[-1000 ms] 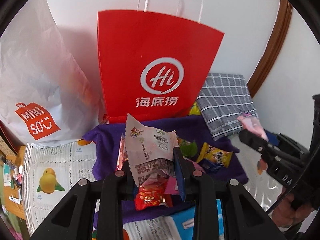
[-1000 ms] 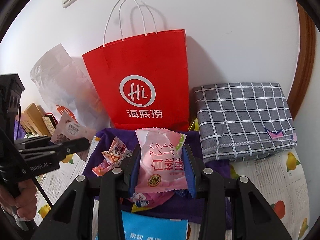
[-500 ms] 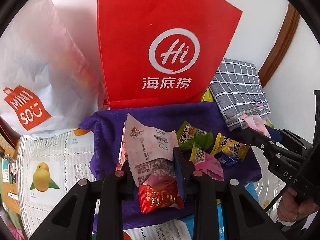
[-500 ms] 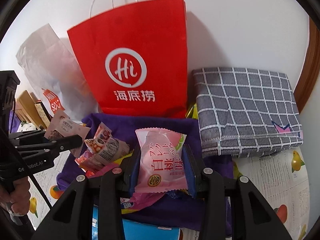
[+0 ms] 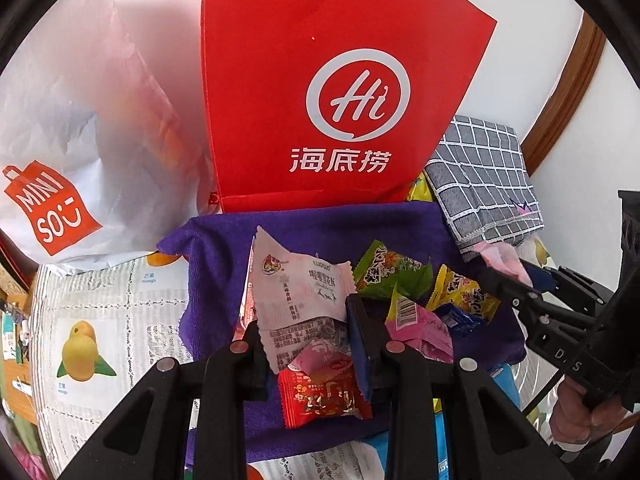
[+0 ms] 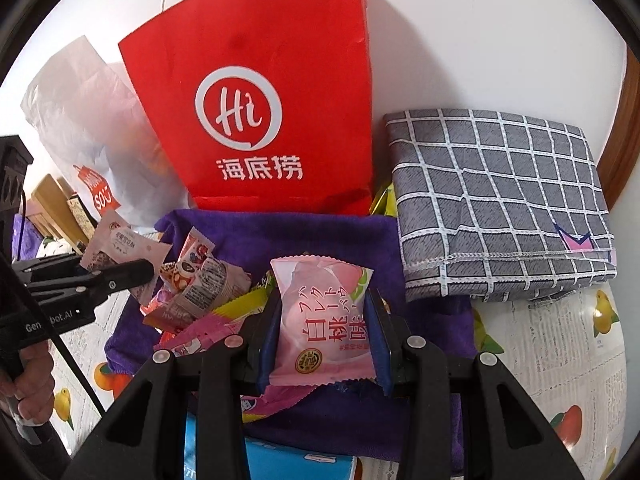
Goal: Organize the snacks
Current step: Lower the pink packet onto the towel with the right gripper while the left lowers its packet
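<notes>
My left gripper [image 5: 306, 332] is shut on a white and pink snack packet [image 5: 300, 292], held above a purple cloth [image 5: 224, 248]. Loose snacks lie on the cloth: a red packet [image 5: 324, 396], a green one [image 5: 384, 272], a yellow one [image 5: 460, 296] and a pink one [image 5: 420, 328]. My right gripper [image 6: 322, 328] is shut on a pink peach-flavour packet [image 6: 322, 320] above the same cloth [image 6: 304, 236]. A red paper bag [image 5: 320, 92] stands just behind the cloth; it also shows in the right wrist view [image 6: 256, 112]. Each gripper shows at the edge of the other's view.
A white Miniso plastic bag [image 5: 72, 140] stands left of the red bag. A folded grey checked cloth [image 6: 500, 200] lies to the right. A fruit-print cover [image 5: 100, 320] lies over the table. A blue box [image 6: 288, 460] lies at the near edge. The wall is close behind.
Both grippers have moved forward and down toward the cloth and the red bag, each still holding its packet. The bag's top has left the left view.
</notes>
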`<state>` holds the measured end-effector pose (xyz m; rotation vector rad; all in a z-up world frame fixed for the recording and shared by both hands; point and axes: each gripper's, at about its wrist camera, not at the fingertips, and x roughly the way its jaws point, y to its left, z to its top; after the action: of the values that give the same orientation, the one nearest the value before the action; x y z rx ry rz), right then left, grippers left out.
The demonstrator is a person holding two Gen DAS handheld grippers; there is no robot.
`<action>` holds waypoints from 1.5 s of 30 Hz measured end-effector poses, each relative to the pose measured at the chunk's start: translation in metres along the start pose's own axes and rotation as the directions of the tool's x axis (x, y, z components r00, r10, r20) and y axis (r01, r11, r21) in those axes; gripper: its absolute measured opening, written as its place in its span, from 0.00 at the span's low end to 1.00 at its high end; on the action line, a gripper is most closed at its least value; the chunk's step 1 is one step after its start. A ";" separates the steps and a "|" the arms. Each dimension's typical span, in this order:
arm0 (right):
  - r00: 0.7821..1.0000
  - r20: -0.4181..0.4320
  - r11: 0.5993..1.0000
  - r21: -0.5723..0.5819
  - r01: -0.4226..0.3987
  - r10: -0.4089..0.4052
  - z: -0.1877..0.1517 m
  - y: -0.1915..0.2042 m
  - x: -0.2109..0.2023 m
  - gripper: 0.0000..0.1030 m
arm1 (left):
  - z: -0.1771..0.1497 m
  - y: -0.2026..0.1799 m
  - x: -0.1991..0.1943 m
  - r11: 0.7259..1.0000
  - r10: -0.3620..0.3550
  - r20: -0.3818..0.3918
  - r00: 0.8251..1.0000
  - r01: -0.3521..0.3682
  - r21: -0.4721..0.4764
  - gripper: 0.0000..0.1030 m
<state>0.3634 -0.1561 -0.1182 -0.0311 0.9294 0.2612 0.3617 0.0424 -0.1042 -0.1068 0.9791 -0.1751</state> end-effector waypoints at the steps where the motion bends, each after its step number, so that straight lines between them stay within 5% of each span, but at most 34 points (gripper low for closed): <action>1: 1.000 -0.001 1.000 -0.002 -0.001 0.001 0.000 0.001 0.001 0.38 | 0.000 0.000 0.000 1.000 0.000 0.001 1.000 0.000 0.000 0.27; 25: 0.996 -0.090 0.999 -0.033 0.021 -0.024 -0.005 0.002 0.020 0.38 | -0.001 -0.006 0.005 0.999 -0.033 -0.021 0.999 0.034 0.013 0.27; 45: 1.000 -0.009 1.000 -0.015 0.006 -0.006 0.004 -0.002 -0.013 0.38 | -0.005 -0.010 0.017 0.999 -0.037 -0.069 0.997 0.039 0.016 0.27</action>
<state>0.3594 -0.1602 -0.1054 -0.0486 0.9359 0.2629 0.3661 0.0294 -0.1191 -0.1040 1.0441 -0.2235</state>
